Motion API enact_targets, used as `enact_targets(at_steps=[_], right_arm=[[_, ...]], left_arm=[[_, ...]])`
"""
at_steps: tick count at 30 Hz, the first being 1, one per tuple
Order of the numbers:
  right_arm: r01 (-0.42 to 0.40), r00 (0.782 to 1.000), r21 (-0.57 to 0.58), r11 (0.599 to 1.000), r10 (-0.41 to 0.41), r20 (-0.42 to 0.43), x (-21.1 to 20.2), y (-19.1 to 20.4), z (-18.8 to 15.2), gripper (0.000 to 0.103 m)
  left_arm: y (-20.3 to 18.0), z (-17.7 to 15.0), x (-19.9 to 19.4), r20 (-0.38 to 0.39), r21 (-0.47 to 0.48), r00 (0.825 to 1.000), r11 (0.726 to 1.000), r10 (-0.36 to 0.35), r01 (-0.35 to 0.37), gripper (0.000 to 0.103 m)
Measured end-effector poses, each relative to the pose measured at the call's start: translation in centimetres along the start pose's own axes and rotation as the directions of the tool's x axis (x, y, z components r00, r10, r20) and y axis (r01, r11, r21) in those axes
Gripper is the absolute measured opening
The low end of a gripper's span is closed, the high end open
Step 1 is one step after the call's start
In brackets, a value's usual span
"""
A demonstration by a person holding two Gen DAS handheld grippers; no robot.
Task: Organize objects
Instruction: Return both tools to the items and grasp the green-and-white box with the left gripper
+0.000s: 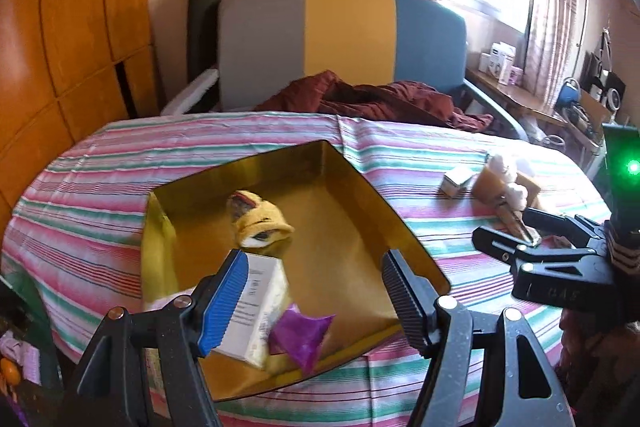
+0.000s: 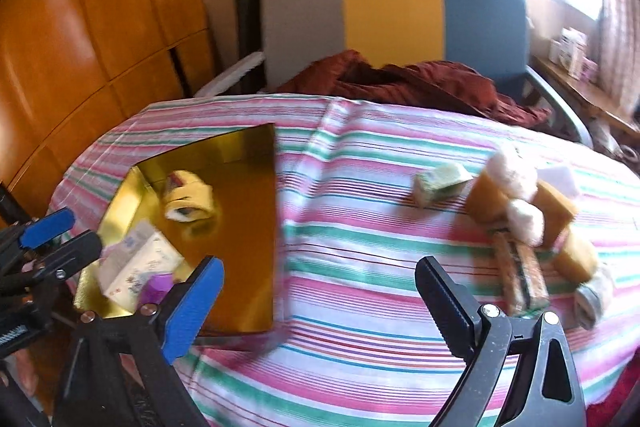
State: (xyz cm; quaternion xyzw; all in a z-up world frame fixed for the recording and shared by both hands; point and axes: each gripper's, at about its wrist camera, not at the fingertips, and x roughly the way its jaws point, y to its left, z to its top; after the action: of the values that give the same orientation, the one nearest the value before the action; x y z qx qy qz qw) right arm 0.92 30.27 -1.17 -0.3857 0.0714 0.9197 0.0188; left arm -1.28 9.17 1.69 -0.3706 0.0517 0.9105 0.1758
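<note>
A shallow gold tray lies on the striped tablecloth. In it are a yellow plush piece, a white box and a purple packet. My left gripper hangs open over the tray's near end, above the box and packet, its pads pressing on nothing. My right gripper stands wide open over bare cloth, to the right of the tray. Right of it lie a small white-green box, brown blocks with white cotton balls and a wooden peg.
A chair with a grey, yellow and blue back stands behind the table, a dark red cloth heaped on it. A wooden wardrobe fills the left. A shelf with small boxes runs under the window.
</note>
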Motion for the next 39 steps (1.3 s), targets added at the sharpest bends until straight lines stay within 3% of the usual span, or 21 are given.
enact_targets(at_steps=[7,18,28,39], right_arm=[[0.092,0.995,0.100,0.991,-0.089,-0.033,-0.6,-6.4,-0.4,0.097],[0.230,0.973,0.191,0.954,-0.219,-0.074,-2.8,-15.8,-0.6,0.097],[0.214,0.975,0.237,0.948,-0.193,-0.109,-1.6,-19.0,-2.0,0.097],[0.159,0.986,0.286,0.945,-0.139,-0.088,-1.5,-20.4,-2.4,0.097]], left_arm=[[-2.6,0.8,1.0,-0.023,0.047,0.996,0.995,-0.090,0.091,0.070],[-8.2,2.9,4.2,-0.083,0.181,0.986,0.971,-0.146,0.159,0.070],[-13.1,5.6,8.2,-0.133,0.256,0.974,0.943,-0.183,0.212,0.070],[-18.3,8.4,16.2,-0.229,0.332,0.956,0.908,-0.185,0.255,0.065]])
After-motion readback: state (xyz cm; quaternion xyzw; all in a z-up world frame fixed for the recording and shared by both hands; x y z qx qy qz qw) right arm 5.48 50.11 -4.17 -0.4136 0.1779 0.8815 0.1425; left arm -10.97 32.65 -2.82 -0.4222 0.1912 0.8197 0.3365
